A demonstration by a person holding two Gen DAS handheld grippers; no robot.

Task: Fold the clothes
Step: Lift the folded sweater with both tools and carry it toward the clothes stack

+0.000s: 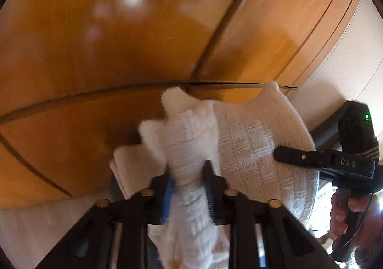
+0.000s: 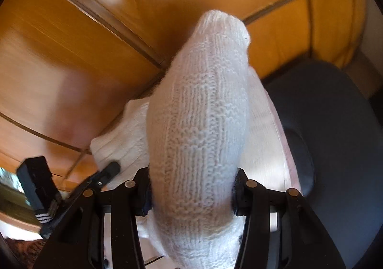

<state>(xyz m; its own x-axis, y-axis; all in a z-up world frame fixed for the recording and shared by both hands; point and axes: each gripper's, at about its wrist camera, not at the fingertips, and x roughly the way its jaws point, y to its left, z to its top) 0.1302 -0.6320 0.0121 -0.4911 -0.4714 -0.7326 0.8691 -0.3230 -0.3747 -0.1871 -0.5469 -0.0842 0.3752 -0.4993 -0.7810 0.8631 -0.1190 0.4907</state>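
A white knit garment (image 1: 251, 144) hangs bunched above the wooden table (image 1: 95, 53), with both grippers gripping it. My left gripper (image 1: 189, 173) is shut on a narrow twisted bunch of the knit, blue pads pressed against it on both sides. In the right wrist view my right gripper (image 2: 191, 197) is shut on a thick rolled fold of the same garment (image 2: 198, 101), its jaws standing wide around it. One finger (image 1: 287, 156) of the right gripper shows against the knit in the left wrist view. A left gripper finger (image 2: 112, 168) shows at the lower left of the right wrist view.
The wooden table (image 2: 71, 41) has dark seams between its panels. A folded white cloth (image 1: 129, 163) lies under the garment. A dark blue-grey padded seat (image 2: 335, 125) is at the right. A person's hand (image 1: 340, 216) holds the right gripper's handle.
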